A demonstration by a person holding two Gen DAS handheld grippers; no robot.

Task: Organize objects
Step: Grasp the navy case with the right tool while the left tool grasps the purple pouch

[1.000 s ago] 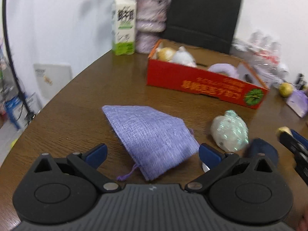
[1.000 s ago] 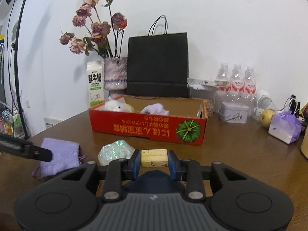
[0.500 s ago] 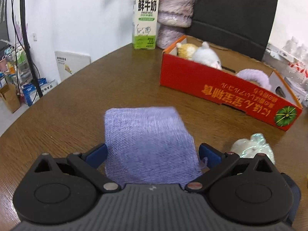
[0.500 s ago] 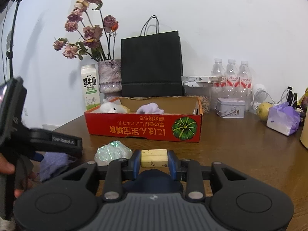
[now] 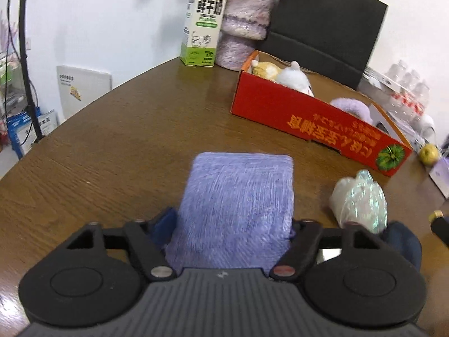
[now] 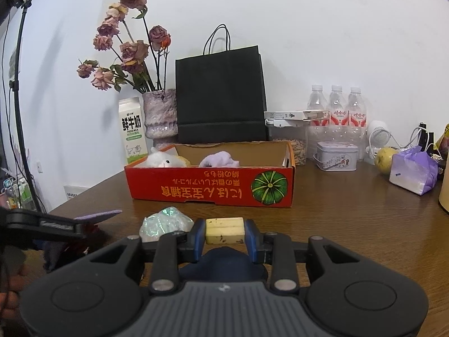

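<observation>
Pouch [image 5: 238,210] of lilac cloth sat pinched in the left gripper [image 5: 233,224], raised — seemingly — off the table [image 5: 126,140] short of the red box [image 5: 308,118]; soft, light, best held by its gathered neck; the right gripper [image 6: 224,226] clamped a yellow block [image 6: 224,226].

wall [image 6: 308,28]: plain white | table [image 6: 350,219]: brown wood | light: even

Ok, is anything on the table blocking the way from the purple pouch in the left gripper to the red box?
Nothing visible: bare table lies between the purple pouch and the red box; the iridescent bag sits off to the right.
</observation>
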